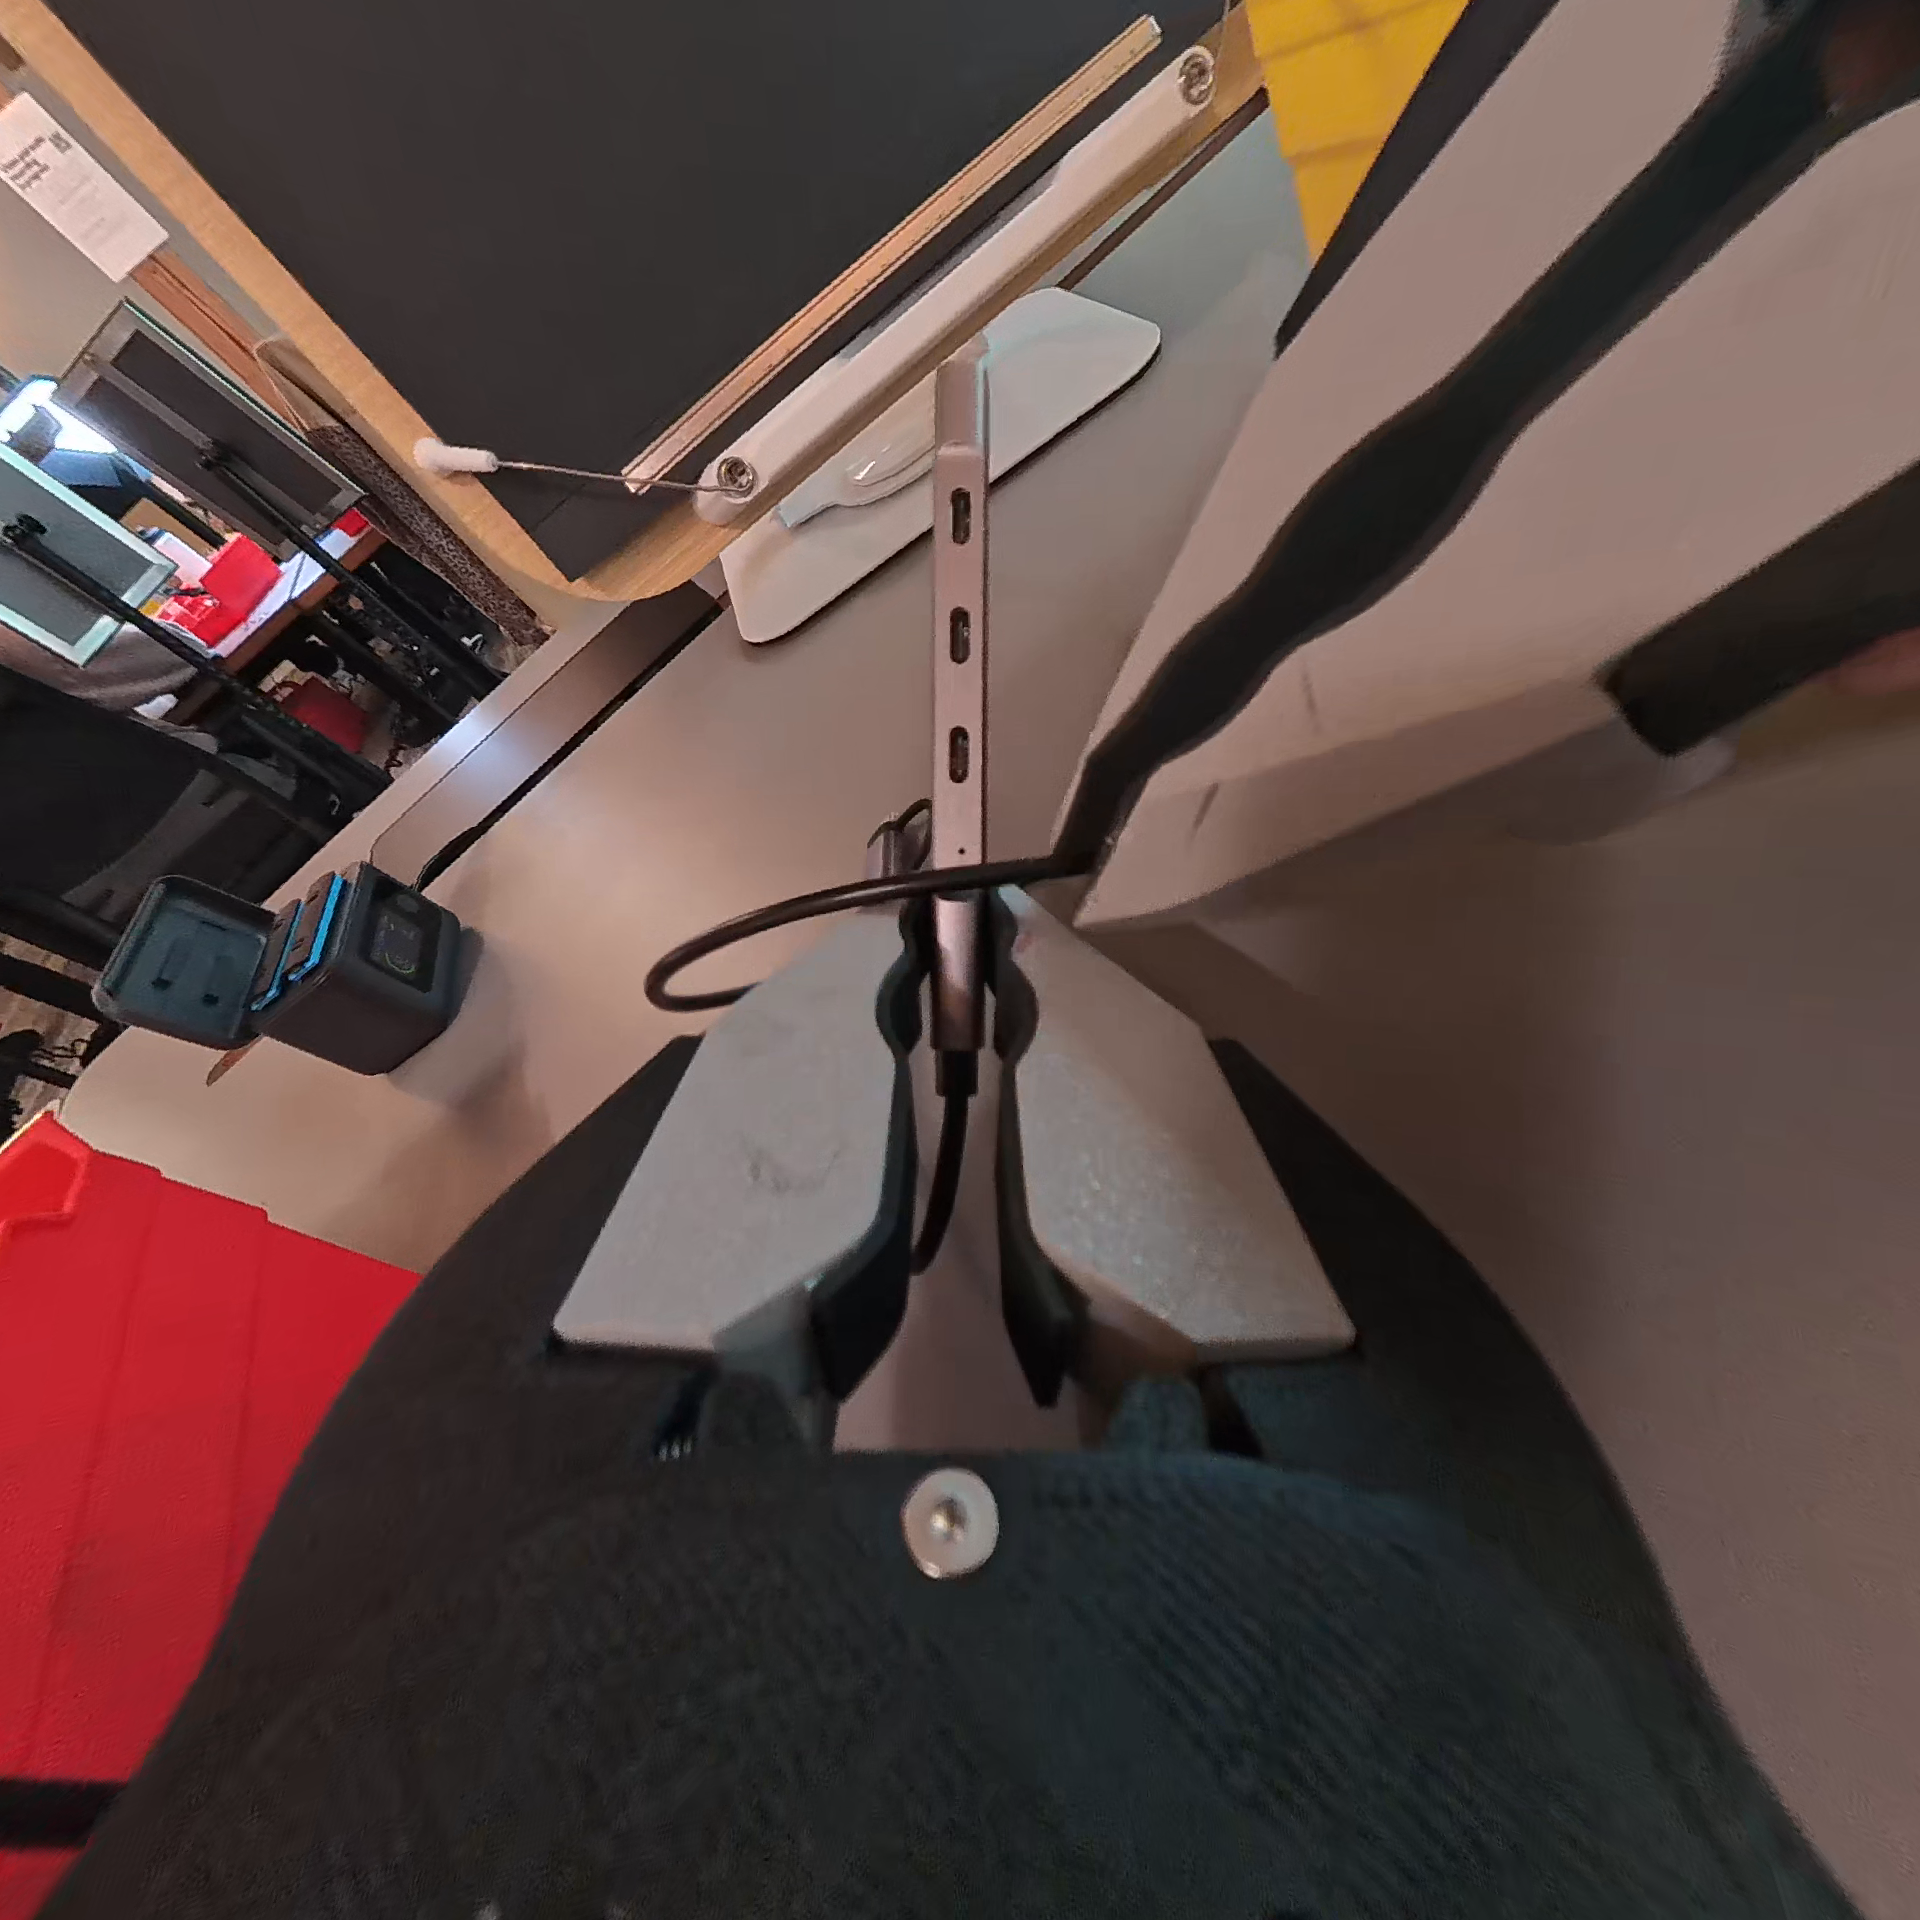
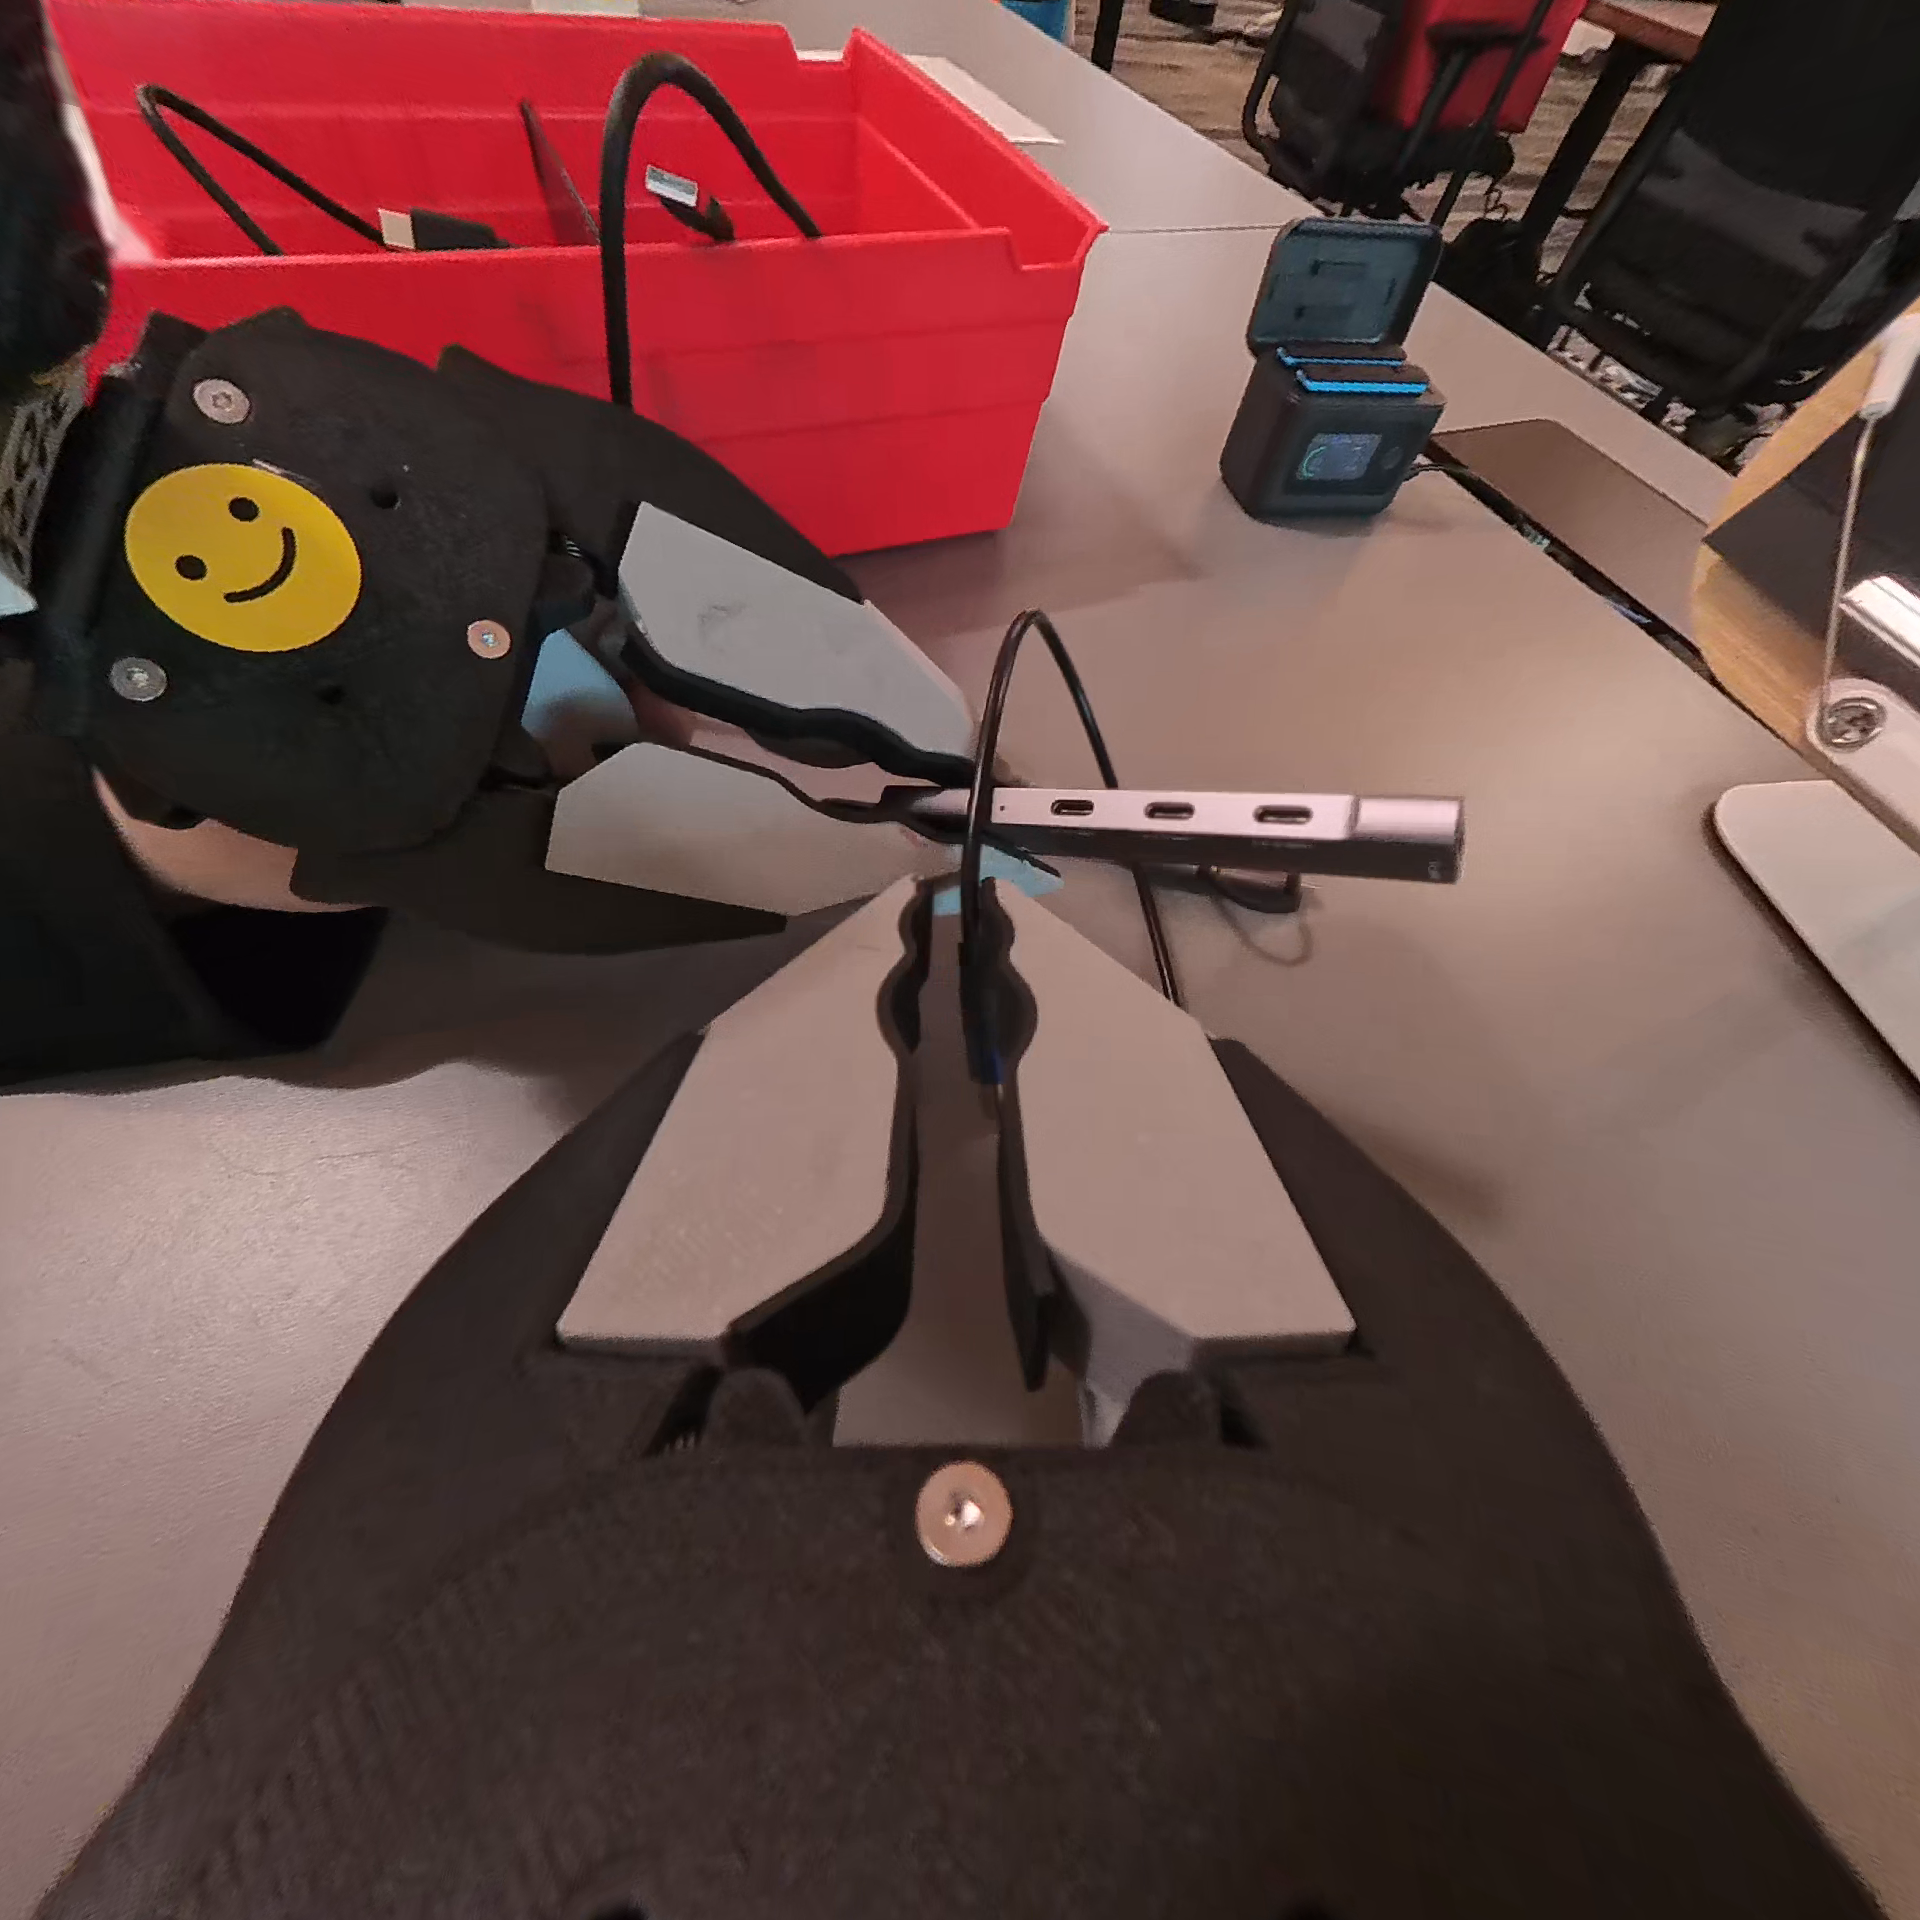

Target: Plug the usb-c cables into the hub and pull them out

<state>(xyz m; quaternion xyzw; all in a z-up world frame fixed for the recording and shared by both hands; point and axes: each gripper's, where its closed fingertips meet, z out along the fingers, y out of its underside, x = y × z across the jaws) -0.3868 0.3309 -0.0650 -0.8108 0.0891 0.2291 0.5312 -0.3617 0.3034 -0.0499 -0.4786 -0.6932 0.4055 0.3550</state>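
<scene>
Between my left jaws the hub point(image 2: 1195, 826) sits clamped, its three ports empty; my right jaws pinch a cable point(image 2: 982, 997) plug just below. Nothing plugged yet.

Grey hub point(image 2: 1195, 826) held off the counter point(image 2: 1455, 1143), black usb-c cable point(image 2: 1039, 675) looped over its near end.

Hub: slim grey bar, three oval ports in a row along its narrow side, all empty; lies level in right wrist view, one end clamped in left gripper point(image 2: 971, 800), other end free. Its own black lead point(image 1: 940, 1174) exits the clamped end. Usb-c cable: thin, black, arcs up over the hub, plug end point(image 2: 982, 1023) pinched in right gripper point(image 2: 961, 914), just beside hub, not plugged in. More black cables in red bin point(image 2: 883, 343) behind.
</scene>
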